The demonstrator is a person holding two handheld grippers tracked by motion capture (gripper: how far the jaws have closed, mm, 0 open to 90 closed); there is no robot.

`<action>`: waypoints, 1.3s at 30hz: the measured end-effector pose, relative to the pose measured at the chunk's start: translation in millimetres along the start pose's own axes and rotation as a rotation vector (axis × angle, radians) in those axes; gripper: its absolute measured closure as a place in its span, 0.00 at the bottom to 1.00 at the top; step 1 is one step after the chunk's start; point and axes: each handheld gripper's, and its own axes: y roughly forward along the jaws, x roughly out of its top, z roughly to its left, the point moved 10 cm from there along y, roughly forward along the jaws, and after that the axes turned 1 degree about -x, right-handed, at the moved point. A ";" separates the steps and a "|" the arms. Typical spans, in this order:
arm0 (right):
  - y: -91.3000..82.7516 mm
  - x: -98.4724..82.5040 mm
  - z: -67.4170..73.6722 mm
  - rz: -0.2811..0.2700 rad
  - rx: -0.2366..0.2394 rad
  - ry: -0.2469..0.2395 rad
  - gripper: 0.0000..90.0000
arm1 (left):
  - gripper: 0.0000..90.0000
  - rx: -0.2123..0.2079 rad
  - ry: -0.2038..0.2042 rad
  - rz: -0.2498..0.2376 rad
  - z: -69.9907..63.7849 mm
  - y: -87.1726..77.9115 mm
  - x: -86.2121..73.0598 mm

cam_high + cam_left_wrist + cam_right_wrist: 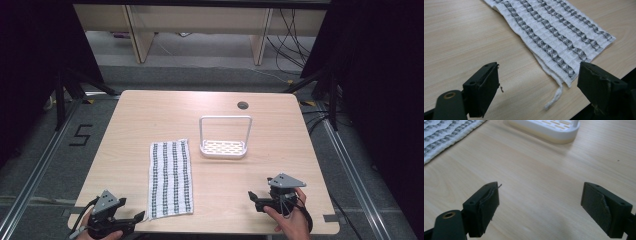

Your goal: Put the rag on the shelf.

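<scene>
Left tongs (134, 218) low at the near left corner of the bench (150, 107), held in a hand (100, 231), jaws wide apart with nothing between them. Pointing at the near corner of the cloth (170, 178), close to it but not touching. Cloth (554, 32) white with dark wavy stripes, folded flat, lying left of the middle of the bench, its near end close to the front edge. One loose white thread (554, 98) hanging off the cloth's corner, lying on the wood between the jaws in the left gripper view.

Right tongs (253, 199) at the near right side, held in the other hand (290, 220), jaws also wide apart and holding nothing. Only bare wood between them in the right gripper view (539, 205). Well apart from the cloth.

White rack (224, 138) with a tall looped handle and a tray full of slots, standing past the middle of the bench, just to the right of the cloth's far end, not touching it. Small round hole (242, 105) in the bench behind the rack.
</scene>
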 end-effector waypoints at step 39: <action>22.3 20.0 93.2 -0.006 0.231 -0.191 0.32 | 0.20 -0.057 0.053 0.015 -22.7 10.8 -2.4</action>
